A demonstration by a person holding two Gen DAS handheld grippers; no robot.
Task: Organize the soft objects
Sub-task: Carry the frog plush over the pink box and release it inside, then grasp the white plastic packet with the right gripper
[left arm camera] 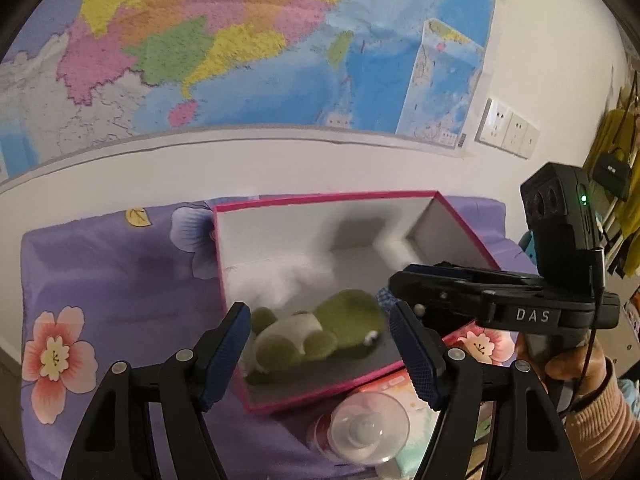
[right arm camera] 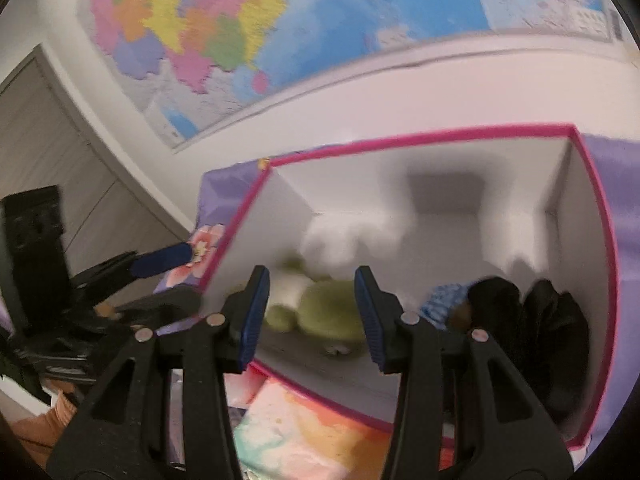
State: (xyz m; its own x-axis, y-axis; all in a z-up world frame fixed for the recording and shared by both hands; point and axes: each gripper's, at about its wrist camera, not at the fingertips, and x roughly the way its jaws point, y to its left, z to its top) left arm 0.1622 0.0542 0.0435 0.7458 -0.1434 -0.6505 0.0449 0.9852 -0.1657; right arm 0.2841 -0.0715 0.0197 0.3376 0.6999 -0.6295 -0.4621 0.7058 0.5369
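Note:
A green and white plush frog (left arm camera: 320, 330) lies on the floor of a pink-rimmed white box (left arm camera: 320, 200) on a purple flowered cloth (left arm camera: 120, 280). A white fluffy soft thing (left arm camera: 280, 276) lies behind it. My left gripper (left arm camera: 320, 356) is open and empty, just in front of the box. In the right wrist view the frog (right arm camera: 324, 312) lies by a blue checked cloth (right arm camera: 446, 300) and a black soft item (right arm camera: 536, 320) inside the box (right arm camera: 420, 136). My right gripper (right arm camera: 310, 316) is open and empty at the box's front edge; it also shows in the left wrist view (left arm camera: 400, 280).
A clear plastic bottle (left arm camera: 360, 428) and a colourful soft packet (right arm camera: 304, 436) lie in front of the box. A map (left arm camera: 240, 40) hangs on the white wall behind. Wall sockets (left arm camera: 508, 128) are at the right. A grey door (right arm camera: 48, 152) is at the left.

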